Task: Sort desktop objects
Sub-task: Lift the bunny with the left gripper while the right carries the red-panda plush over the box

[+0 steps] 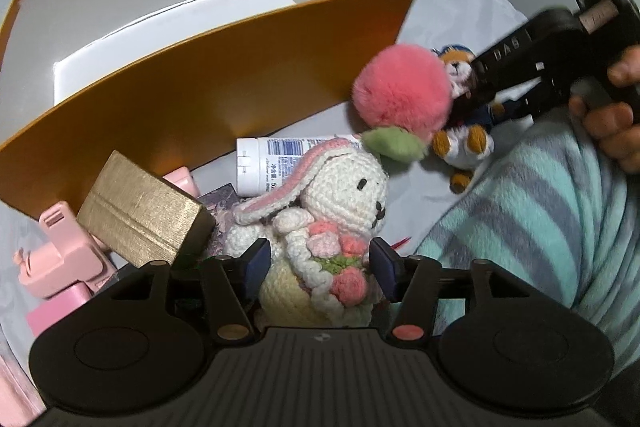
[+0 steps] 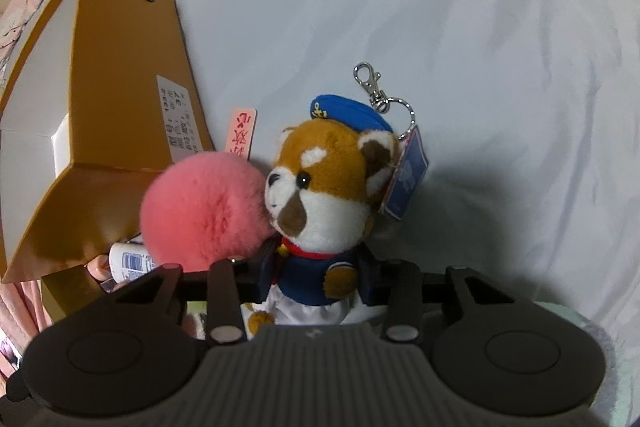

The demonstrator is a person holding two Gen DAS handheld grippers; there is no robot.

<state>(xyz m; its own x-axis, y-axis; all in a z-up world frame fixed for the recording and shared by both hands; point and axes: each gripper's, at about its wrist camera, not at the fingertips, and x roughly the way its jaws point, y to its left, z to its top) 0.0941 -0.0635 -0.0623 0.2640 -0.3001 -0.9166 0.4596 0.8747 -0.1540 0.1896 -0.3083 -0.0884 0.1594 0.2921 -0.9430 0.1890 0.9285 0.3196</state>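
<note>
Lying on the pale sheet (image 2: 460, 27), the orange box (image 1: 208, 79) is the biggest thing in front of me, open-topped and white inside; in the right view its end wall carries a label and a metal eyelet. My striped sleeve (image 1: 532, 211) fills the right side of the left view, with my right hand (image 1: 612, 115) wrapped round its tool.

My right gripper (image 2: 316, 281) is clamped on the panda (image 2: 320, 195), a red-panda plush in a blue cap and navy sailor top; the pads press its torso on both sides. Its head touches the pink pompom (image 2: 204, 211), which sits just beside the box corner. The pompom's green leaf (image 1: 394, 145) shows in the left view.

My left gripper (image 1: 318, 269) stands wide, with the crochet bunny (image 1: 332, 223) between the fingers; I cannot tell whether the pads touch it. The bunny holds a knitted bouquet and lies against a white tube (image 1: 280, 163) with a barcode, which rests along the box wall. Left of the bunny a gold block (image 1: 140, 211) leans tilted over pink plastic pieces (image 1: 64, 259).

A silver clasp (image 2: 370, 83) and blue tag (image 2: 406, 183) hang from the panda's cap.
</note>
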